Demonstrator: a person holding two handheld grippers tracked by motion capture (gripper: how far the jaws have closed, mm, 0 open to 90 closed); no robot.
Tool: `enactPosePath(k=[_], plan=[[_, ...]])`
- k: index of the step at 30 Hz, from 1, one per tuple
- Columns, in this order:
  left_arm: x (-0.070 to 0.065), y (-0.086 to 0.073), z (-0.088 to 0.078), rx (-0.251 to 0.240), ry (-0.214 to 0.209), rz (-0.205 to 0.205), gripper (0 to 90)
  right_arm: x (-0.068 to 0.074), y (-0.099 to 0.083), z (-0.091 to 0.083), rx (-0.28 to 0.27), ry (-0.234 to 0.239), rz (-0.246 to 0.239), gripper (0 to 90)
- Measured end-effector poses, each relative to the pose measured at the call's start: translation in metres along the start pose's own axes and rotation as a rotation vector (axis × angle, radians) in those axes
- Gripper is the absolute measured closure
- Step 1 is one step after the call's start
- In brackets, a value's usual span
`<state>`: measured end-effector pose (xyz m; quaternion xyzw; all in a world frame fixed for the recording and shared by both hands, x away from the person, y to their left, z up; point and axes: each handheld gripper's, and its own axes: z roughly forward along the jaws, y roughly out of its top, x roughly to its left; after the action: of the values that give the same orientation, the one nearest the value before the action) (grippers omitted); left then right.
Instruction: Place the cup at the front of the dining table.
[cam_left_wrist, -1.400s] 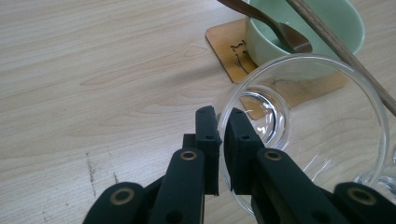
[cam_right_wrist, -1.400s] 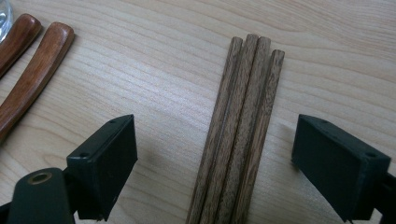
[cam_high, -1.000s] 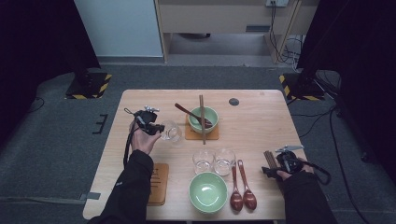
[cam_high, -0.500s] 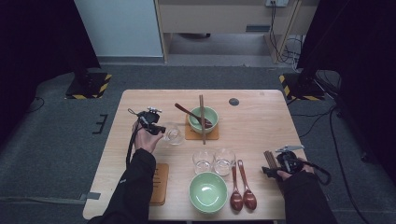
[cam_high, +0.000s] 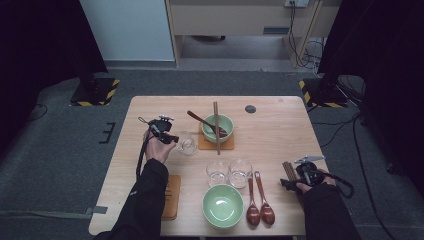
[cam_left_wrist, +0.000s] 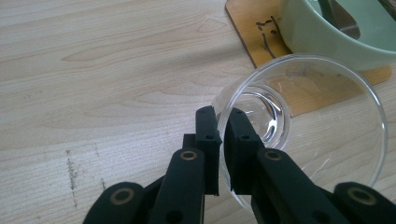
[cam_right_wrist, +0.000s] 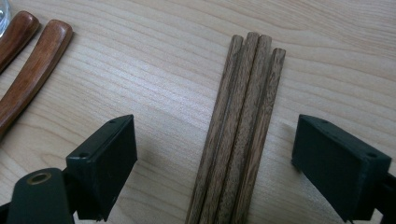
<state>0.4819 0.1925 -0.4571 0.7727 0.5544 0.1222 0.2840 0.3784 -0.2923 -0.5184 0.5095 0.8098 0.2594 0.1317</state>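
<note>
My left gripper is shut on the rim of a clear glass, with one jaw inside the wall and one outside. The glass sits left of a green bowl on a wooden coaster. At the table's right front, my right gripper stands open. Its jaws straddle a bundle of several wooden chopsticks lying flat on the table, and neither jaw touches them.
A brown spoon and a pair of chopsticks rest across the far green bowl. Two empty glasses, an empty green bowl and two wooden spoons lie near the front. A second coaster lies beside the left forearm.
My left gripper, still holding the glass, has shifted slightly to the right toward the green bowl. The right gripper has stayed where it was.
</note>
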Motion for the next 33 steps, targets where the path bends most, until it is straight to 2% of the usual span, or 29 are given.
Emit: enactPosePath(k=[10, 21, 33], plan=[[0.0019, -0.0004, -0.0002, -0.008, -0.006, -0.012, 84.0, -0.0001, -0.0001, -0.0003, -0.001, -0.001, 0.0, 14.0], [0.0017, 0.0002, 0.0035, -0.041, -0.002, -0.026, 83.2, -0.0001, 0.0, -0.0003, -0.001, 0.001, -0.002, 13.9], [0.0026, 0.0008, 0.0059, -0.057, -0.006, -0.027, 82.7, -0.0003, -0.0001, 0.0001, 0.001, 0.0, -0.004, 13.9]])
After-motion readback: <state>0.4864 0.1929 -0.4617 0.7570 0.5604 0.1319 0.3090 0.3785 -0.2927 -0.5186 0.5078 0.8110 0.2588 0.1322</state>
